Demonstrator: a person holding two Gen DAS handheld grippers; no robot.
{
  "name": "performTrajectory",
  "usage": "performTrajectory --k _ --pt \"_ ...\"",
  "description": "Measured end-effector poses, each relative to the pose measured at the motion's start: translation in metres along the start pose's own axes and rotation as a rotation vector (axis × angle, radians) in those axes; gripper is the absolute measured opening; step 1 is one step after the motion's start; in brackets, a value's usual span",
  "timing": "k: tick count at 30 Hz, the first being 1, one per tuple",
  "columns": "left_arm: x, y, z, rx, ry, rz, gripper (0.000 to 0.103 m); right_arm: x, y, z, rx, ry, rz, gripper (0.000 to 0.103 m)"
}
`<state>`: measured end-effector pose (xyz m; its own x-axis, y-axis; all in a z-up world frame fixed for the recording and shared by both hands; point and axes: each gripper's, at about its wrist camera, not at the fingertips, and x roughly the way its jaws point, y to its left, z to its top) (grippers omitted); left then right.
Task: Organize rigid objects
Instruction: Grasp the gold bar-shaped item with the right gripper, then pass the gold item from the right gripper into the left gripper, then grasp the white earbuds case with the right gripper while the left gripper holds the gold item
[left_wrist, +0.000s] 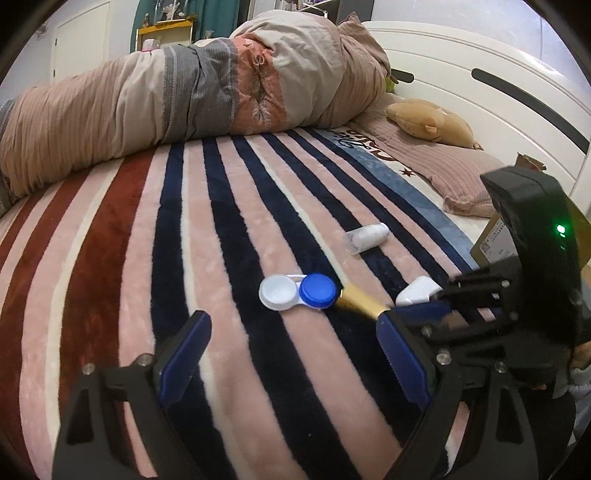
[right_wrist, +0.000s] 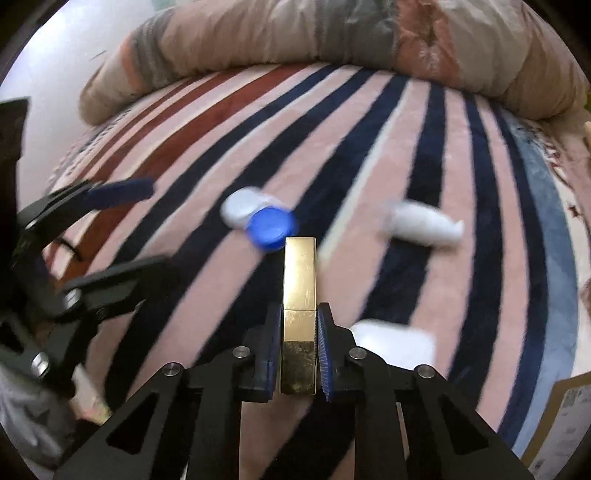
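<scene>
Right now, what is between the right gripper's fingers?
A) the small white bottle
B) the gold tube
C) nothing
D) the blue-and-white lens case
B: in the right wrist view the right gripper has its fingers pressed on both sides of the gold tube; the lens case lies beyond it on the blanket.

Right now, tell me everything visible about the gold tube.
The gold tube is a shiny, metallic-looking, square-sided stick with a seam across its middle, like a lipstick case. The right gripper is shut on its near end, blue pads pressing both sides. Its far end points toward the contact lens case on the striped blanket.
</scene>
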<state>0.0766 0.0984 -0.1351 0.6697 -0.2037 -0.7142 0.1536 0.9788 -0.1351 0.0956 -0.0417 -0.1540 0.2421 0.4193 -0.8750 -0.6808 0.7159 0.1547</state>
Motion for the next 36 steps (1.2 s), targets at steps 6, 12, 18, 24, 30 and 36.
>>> performTrajectory --k 6,12,18,24,30,36 --pt "-0.004 -0.004 -0.001 0.004 0.005 0.001 0.089 -0.001 0.022 -0.011 -0.022 0.079 0.236 0.023" --pt "-0.008 -0.003 -0.005 -0.011 0.014 0.005 0.089 -0.023 0.023 -0.013 -0.034 0.017 0.129 0.043" --pt "-0.006 -0.006 -0.023 -0.045 0.087 -0.090 0.089 -0.036 0.002 -0.022 -0.029 -0.065 -0.209 0.078" --pt "0.015 -0.032 -0.042 -0.053 0.180 -0.197 0.085 -0.012 -0.033 -0.026 0.005 0.033 -0.244 0.078" --pt "0.029 -0.046 -0.033 0.005 0.158 -0.094 0.042 -0.006 -0.045 -0.023 -0.004 0.000 -0.226 0.067" --pt "0.022 -0.042 -0.022 0.135 0.179 -0.060 0.018 -0.016 -0.039 -0.028 -0.036 -0.013 -0.242 0.052"
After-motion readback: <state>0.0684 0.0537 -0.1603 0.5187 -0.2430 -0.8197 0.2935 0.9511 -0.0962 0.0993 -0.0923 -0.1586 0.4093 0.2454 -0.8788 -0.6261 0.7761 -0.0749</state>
